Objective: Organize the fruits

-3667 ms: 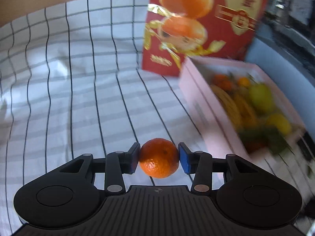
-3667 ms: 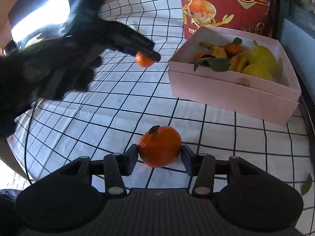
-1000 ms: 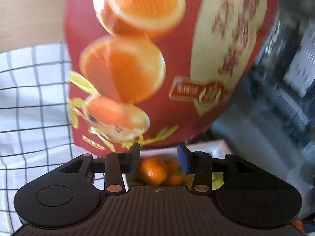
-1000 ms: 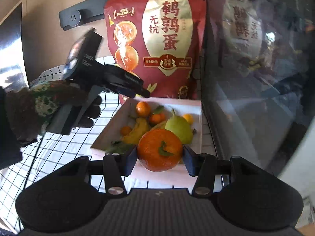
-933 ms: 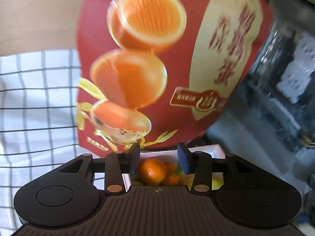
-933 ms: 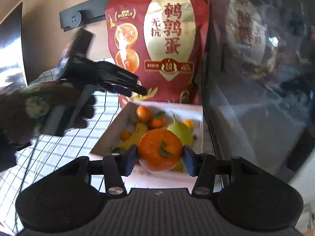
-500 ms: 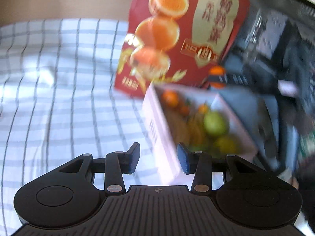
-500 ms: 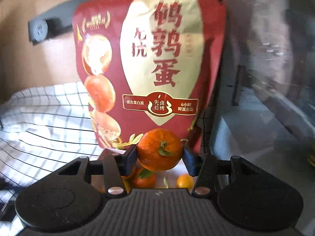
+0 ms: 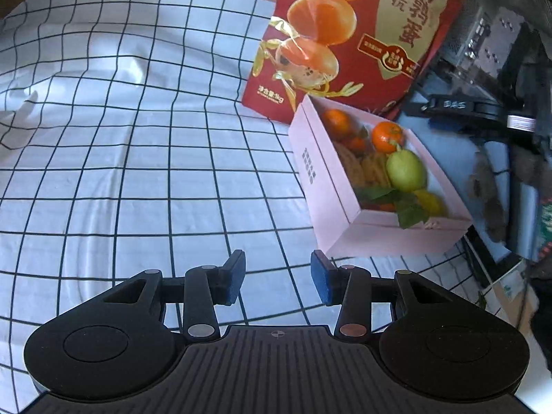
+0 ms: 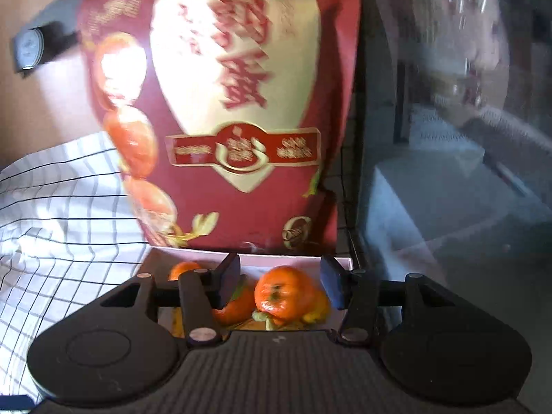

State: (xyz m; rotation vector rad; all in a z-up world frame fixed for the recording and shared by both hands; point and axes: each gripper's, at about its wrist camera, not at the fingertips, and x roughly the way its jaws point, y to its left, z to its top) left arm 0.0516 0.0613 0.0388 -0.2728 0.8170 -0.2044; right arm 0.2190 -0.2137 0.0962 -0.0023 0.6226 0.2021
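A pink box (image 9: pixel 312 169) on the checked cloth holds oranges (image 9: pixel 387 136), a green pear (image 9: pixel 405 170), bananas and leaves. My left gripper (image 9: pixel 277 277) is open and empty, low over the cloth to the left of the box's near corner. My right gripper (image 10: pixel 280 277) is open above the box's far end (image 10: pixel 296 260). A large orange (image 10: pixel 284 295) lies loose between its fingers, apart from both pads, among other oranges (image 10: pixel 184 269) in the box.
A tall red snack bag (image 9: pixel 348 38) stands right behind the box and fills the right wrist view (image 10: pixel 238 110). A dark glass cabinet (image 10: pixel 448 138) is to the right. Checked cloth (image 9: pixel 120 155) stretches to the left.
My right gripper has opened and let the large orange drop into the box. My left gripper, empty after leaving its orange in the box, has pulled back and left over the cloth.
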